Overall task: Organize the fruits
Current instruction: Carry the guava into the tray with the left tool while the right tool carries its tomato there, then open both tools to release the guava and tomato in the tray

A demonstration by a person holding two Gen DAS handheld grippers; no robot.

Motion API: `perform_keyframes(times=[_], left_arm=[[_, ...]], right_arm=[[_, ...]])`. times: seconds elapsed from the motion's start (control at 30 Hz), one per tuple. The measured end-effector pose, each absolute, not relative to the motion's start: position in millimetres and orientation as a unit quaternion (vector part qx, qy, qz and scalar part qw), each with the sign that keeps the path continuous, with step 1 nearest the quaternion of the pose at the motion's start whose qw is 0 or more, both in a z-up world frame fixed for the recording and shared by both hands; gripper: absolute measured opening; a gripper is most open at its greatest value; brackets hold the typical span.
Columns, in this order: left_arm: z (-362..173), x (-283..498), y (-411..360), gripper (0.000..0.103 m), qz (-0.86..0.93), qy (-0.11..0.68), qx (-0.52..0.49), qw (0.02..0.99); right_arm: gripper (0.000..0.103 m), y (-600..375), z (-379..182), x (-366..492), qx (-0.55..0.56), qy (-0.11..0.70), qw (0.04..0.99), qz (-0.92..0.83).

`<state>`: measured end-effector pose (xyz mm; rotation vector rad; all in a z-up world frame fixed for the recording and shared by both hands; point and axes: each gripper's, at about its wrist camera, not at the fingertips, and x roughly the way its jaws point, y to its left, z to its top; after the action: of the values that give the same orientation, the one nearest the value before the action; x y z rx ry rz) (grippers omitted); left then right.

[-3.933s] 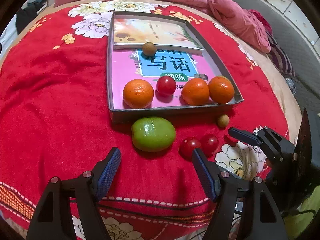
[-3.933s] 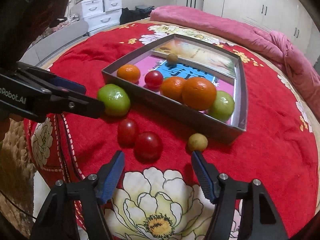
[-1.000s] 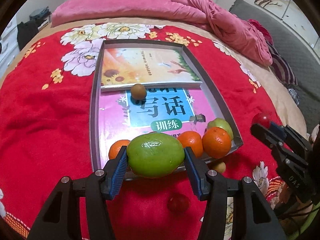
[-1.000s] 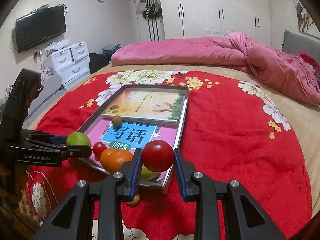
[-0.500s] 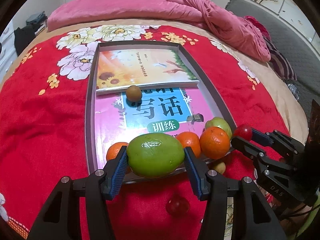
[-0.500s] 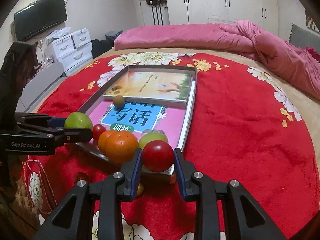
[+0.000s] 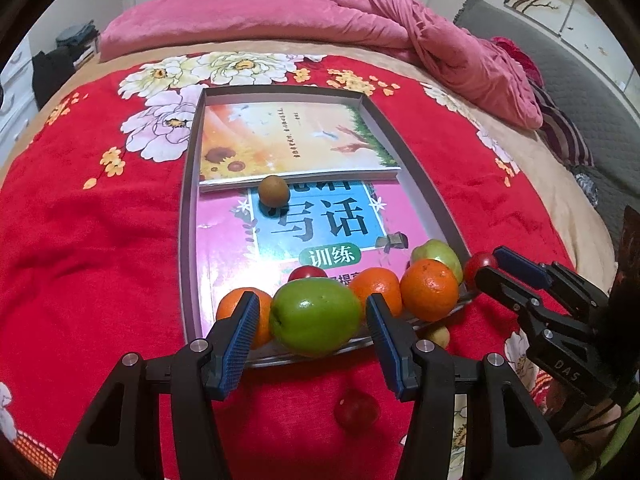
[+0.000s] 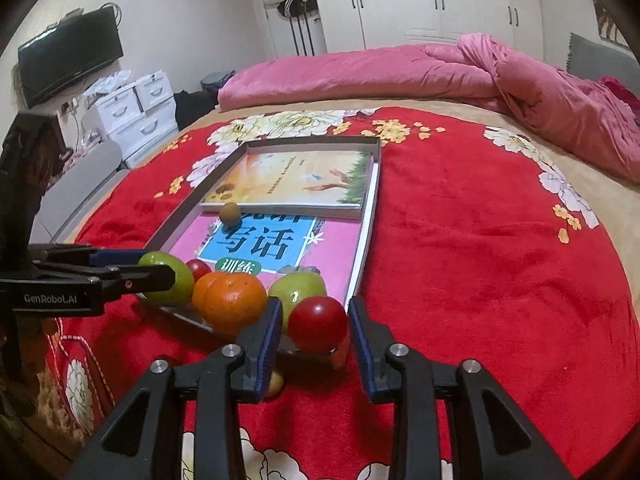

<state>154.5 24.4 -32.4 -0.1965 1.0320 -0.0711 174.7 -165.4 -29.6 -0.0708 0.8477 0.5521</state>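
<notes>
Two fisheye wrist views, both angled down over a red floral bedspread (image 7: 100, 240).

The left view looks close along the shallow grey cardboard tray (image 7: 186, 208) from its near end; the right view faces it from its near right corner (image 8: 366, 240). Both share the tray.

Pink book (image 7: 224, 248): "写话", "训练"; left gripper (image 8: 156, 276): "GenRobot.AI"; right gripper (image 7: 486, 270): perhaps "DAS".
</notes>
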Motion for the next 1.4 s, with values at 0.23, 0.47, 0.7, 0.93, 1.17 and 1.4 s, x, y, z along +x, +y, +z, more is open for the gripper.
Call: perform_keyframes(times=[0.23,0.47,0.7,0.93,1.17,1.4], left_arm=[[-18.2,147.2,25.7,0.062,-0.038,0.475,-0.102,0.873],[1.0,134.3,35.2,0.073,-0.030,0.450,-0.120,0.885],[7.7,119.0,39.4,0.077,-0.022,0.446,-0.118,0.887],[-2.0,107.6,30.1,0.077,-0.030,0.465,-0.107,0.878],[-13.0,99.8,23.7,0.077,-0.040,0.482,-0.102,0.869],[-24.0,94.2,25.7,0.077,-0.047,0.499,-0.104,0.859]], right_arm=[[0.055,-170.1,-18.3,171.7,-0.019,0.388,0.883,0.264],[0.072,-171.8,-1.0,160.2,-0.022,0.349,0.898,0.266],[0.079,-174.3,6.8,148.8,-0.014,0.339,0.899,0.276],[0.079,-167.5,-3.1,138.7,-0.026,0.368,0.884,0.286],[0.079,-161.3,-18.2,134.6,-0.034,0.402,0.869,0.288],[0.079,-155.6,-32.5,135.9,-0.052,0.424,0.857,0.290]])
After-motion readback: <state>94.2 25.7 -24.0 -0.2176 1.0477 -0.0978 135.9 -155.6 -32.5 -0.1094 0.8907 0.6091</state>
